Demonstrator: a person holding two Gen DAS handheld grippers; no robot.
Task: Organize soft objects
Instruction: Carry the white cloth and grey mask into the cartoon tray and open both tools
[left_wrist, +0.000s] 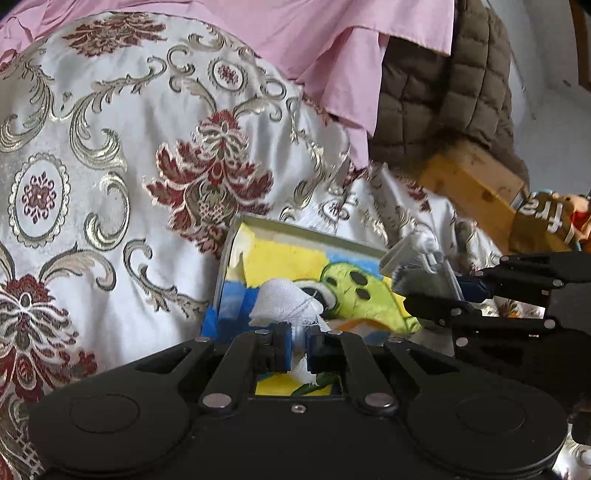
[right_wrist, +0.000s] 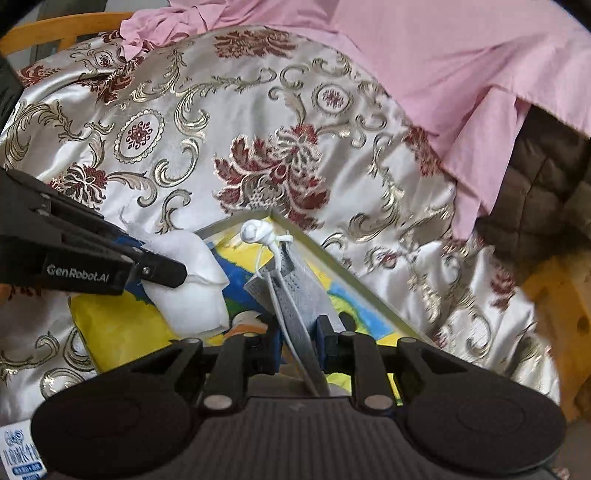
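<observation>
Left hand-held gripper (left_wrist: 295, 349) pinches white gauze roll (left_wrist: 286, 301); right hand-held gripper (right_wrist: 298, 349) pinches grey face mask (right_wrist: 295, 295). Both over colourful tray (right_wrist: 354, 280) on brocade bedspread (left_wrist: 110, 166).

We see the left gripper (left_wrist: 295, 349) and right gripper (right_wrist: 297, 345) as matte black linkages with round silver rivets, blue pads on the fingers (left_wrist: 282, 347) and white "GenRobot.AI" lettering at the right-wrist frame's left edge.

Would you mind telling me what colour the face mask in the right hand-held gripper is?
Grey, with white ear loops; the face mask shows best in the right wrist view.
</observation>
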